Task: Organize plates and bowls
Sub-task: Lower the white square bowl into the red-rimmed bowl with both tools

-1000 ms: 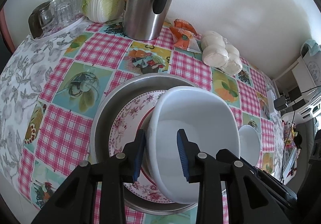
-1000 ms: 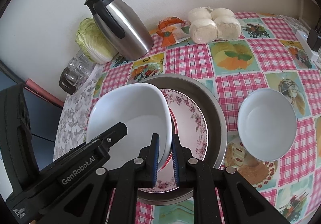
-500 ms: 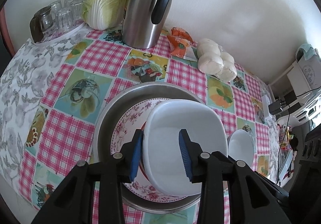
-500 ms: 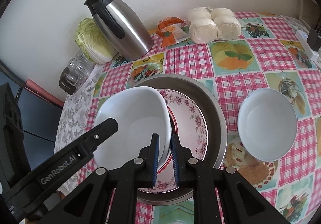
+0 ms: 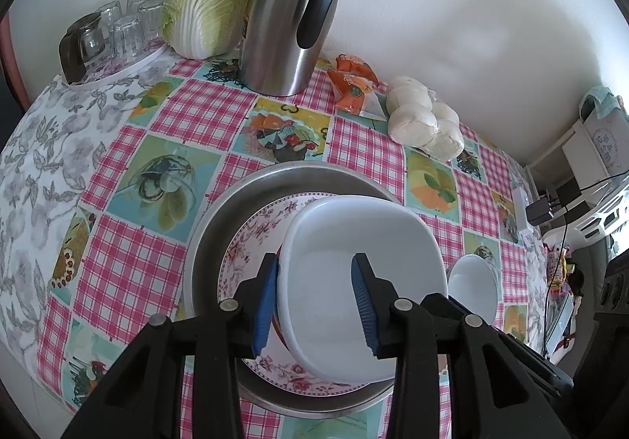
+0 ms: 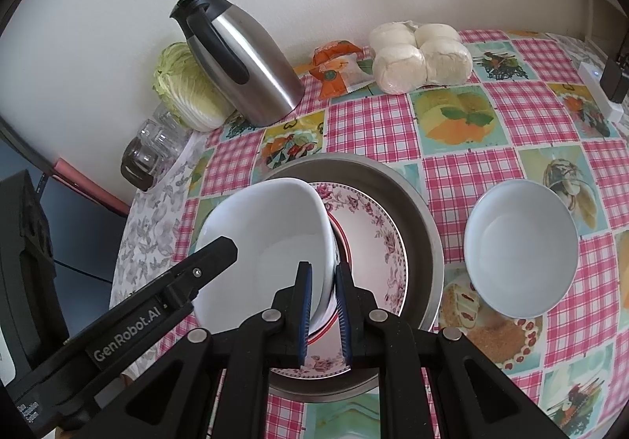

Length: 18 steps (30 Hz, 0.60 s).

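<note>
White square bowl (image 6: 271, 238) sits on the flowered plate (image 6: 373, 238); right gripper (image 6: 323, 305) pinches its rim, left gripper (image 5: 314, 297) spread apart.

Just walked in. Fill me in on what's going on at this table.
A person with two handheld grippers is stacking dishes. The right gripper is shut on the rim of a squarish white bowl, holding it tilted over a floral plate that sits in a metal pan. The left gripper is open, its fingers astride the bowl's opposite rim. A round white bowl waits on the tablecloth beside the pan.
</note>
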Tool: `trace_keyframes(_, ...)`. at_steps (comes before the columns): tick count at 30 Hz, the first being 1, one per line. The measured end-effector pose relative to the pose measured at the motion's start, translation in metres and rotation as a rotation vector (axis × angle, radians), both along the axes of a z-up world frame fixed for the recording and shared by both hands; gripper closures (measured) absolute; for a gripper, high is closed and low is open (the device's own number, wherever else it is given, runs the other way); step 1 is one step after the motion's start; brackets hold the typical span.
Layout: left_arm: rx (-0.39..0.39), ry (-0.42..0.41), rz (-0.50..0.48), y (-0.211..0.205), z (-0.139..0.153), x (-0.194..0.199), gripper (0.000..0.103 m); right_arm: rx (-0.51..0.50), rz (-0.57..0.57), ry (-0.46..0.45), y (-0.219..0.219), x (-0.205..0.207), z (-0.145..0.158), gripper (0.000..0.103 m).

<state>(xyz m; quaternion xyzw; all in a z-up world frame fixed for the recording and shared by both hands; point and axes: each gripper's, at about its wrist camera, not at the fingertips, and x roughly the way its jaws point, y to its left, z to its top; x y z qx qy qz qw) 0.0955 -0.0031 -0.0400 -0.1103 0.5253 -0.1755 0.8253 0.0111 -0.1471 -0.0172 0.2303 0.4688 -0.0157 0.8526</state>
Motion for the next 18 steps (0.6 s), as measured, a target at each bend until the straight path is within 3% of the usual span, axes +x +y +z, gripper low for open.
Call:
trace_keyframes(10,-0.009,-0.041,0.016,0.006,0.015,-0.003,0.064,-0.027,-0.005,-0.037,0.000,-0.005,0.013,0.088)
trace_keyframes(16,0.005,-0.069,0.046,0.014,0.022,-0.004,0.056,-0.053,-0.010,-0.067,0.002,-0.009,0.024,0.088)
trace_keyframes(18,0.016,-0.071,0.060,0.017,0.022,-0.004,0.052,-0.063,-0.017,-0.064,0.001,-0.009,0.024,0.081)
